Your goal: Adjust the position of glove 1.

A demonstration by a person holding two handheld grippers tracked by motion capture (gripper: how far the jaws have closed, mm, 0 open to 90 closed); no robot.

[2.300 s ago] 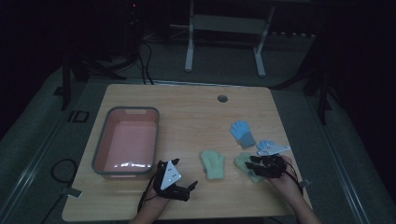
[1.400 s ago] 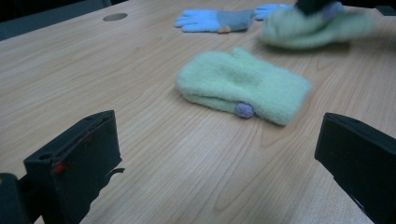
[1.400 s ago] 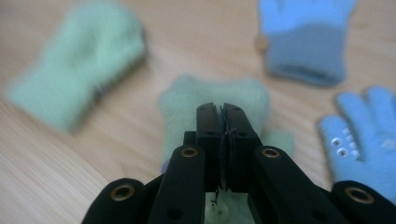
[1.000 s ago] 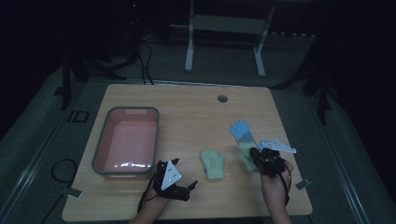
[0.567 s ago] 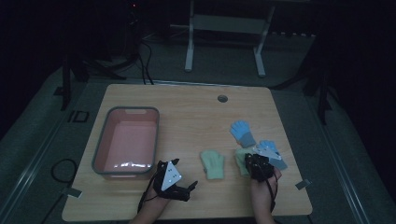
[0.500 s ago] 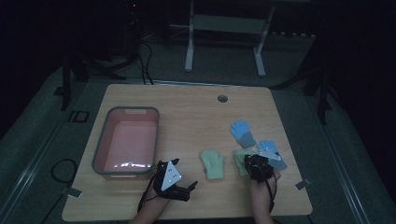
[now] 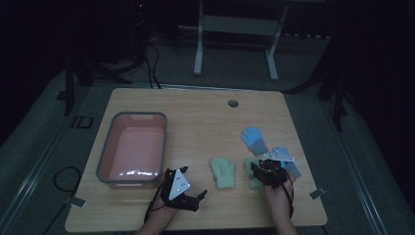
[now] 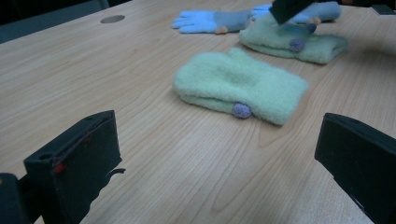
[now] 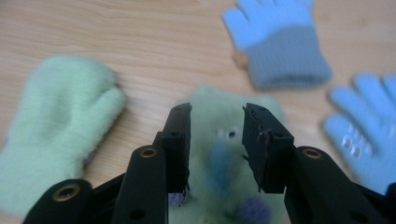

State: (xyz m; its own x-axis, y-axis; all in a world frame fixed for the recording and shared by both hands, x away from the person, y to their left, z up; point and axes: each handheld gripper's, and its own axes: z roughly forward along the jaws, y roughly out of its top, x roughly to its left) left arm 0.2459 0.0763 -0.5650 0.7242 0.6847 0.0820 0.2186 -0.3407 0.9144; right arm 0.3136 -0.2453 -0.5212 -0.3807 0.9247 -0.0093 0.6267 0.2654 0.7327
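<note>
Under right gripper [image 9: 215, 149] – green mitten [image 9: 219, 154] blurred (jaws just opening), part hidden.

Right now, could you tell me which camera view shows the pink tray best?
The high view: the pink tray lies whole there, grey-rimmed, at the table's left, beyond the left gripper. The two gripper views look across the tabletop at the green mittens and blue gloves instead, so they tell nothing about the tray.
</note>
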